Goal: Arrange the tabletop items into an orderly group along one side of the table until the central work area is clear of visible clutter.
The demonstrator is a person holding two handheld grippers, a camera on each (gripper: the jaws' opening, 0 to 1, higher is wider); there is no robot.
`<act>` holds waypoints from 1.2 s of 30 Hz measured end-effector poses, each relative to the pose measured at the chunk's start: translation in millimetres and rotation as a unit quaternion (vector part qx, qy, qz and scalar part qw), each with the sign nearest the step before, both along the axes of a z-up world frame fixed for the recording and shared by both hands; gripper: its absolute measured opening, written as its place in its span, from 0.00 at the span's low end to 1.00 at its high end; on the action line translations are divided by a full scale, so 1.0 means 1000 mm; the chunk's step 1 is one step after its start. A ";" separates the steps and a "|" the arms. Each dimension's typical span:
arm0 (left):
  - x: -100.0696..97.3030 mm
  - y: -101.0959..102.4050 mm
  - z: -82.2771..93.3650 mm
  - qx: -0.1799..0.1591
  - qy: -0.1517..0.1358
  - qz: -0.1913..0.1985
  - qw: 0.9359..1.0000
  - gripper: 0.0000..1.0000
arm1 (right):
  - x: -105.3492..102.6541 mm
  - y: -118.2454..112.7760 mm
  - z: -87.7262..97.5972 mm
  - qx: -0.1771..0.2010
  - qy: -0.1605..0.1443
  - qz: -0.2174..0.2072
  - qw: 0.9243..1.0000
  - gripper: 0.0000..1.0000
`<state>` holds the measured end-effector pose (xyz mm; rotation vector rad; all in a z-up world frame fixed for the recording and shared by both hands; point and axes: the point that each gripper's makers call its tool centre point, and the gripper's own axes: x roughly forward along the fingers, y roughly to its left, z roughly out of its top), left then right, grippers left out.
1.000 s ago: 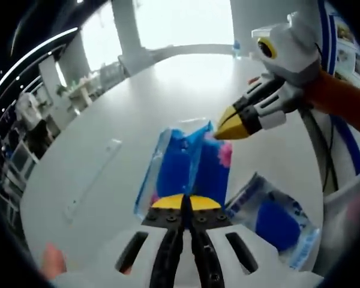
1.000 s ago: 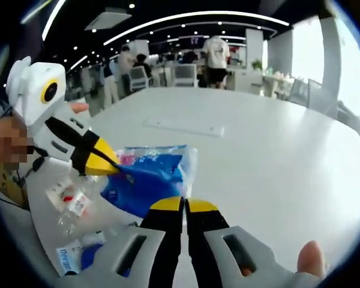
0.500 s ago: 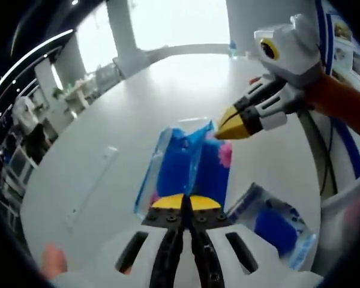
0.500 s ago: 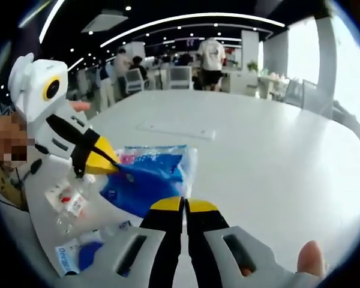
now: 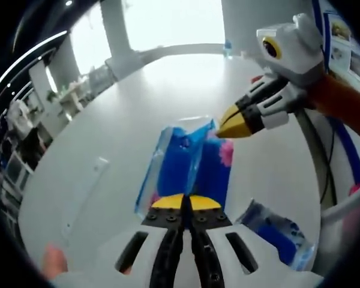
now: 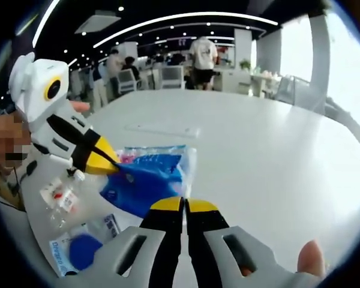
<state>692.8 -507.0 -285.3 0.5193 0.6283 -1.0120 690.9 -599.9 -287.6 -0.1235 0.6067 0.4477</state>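
Pinched at opposite ends by the closed left gripper [image 5: 186, 203] and closed right gripper [image 6: 183, 206], the blue packet [image 5: 192, 162] is held taut, apparently for shifting, just off the table [image 6: 258, 150] near its edge beside the smaller packet [image 6: 78, 249].

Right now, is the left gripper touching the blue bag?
Touching. Right gripper view shows the left gripper shut, its yellow tips pinching the blue bag at its edge.
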 end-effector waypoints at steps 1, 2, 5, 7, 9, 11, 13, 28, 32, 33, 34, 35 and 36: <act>0.001 -0.002 -0.002 0.000 0.001 0.000 1.000 0.00 | 0.000 -0.002 -0.001 0.001 0.001 -0.002 1.000 0.02; 0.003 -0.006 -0.004 0.000 0.002 0.000 1.000 0.00 | 0.001 -0.006 -0.002 0.001 0.001 -0.004 1.000 0.02; 0.006 -0.014 -0.009 -0.003 0.006 -0.001 1.000 0.00 | 0.005 -0.015 -0.005 0.004 0.004 -0.011 1.000 0.02; 0.009 -0.021 -0.012 -0.001 0.008 -0.003 1.000 0.00 | 0.007 -0.021 -0.009 0.004 0.007 -0.015 1.000 0.02; 0.012 -0.027 -0.016 0.000 0.008 -0.004 1.000 0.00 | 0.010 -0.026 -0.013 0.004 0.010 -0.018 1.000 0.02; 0.016 -0.031 -0.019 0.001 0.010 -0.003 1.000 0.00 | 0.012 -0.031 -0.016 0.005 0.011 -0.022 1.000 0.02; 0.019 -0.036 -0.023 0.003 0.011 -0.002 1.000 0.00 | 0.015 -0.034 -0.019 0.007 0.013 -0.024 1.000 0.02; 0.041 -0.066 -0.050 0.001 0.016 0.000 1.000 0.00 | 0.036 -0.064 -0.046 -0.002 0.023 -0.044 0.999 0.02; 0.042 -0.069 -0.061 0.007 0.021 -0.005 1.000 0.00 | 0.038 -0.068 -0.054 -0.003 0.028 -0.047 0.998 0.02; 0.043 -0.070 -0.064 0.008 0.022 -0.006 1.000 0.00 | 0.038 -0.068 -0.056 -0.003 0.030 -0.048 0.998 0.02; 0.044 -0.070 -0.066 0.008 0.023 -0.006 1.000 0.00 | 0.038 -0.069 -0.058 -0.004 0.031 -0.048 0.998 0.02; 0.045 -0.070 -0.068 0.009 0.024 -0.006 1.000 0.00 | 0.038 -0.069 -0.060 -0.004 0.032 -0.048 0.998 0.02; 0.048 -0.070 -0.072 0.010 0.025 -0.004 1.000 0.00 | 0.039 -0.070 -0.063 -0.003 0.034 -0.048 0.998 0.02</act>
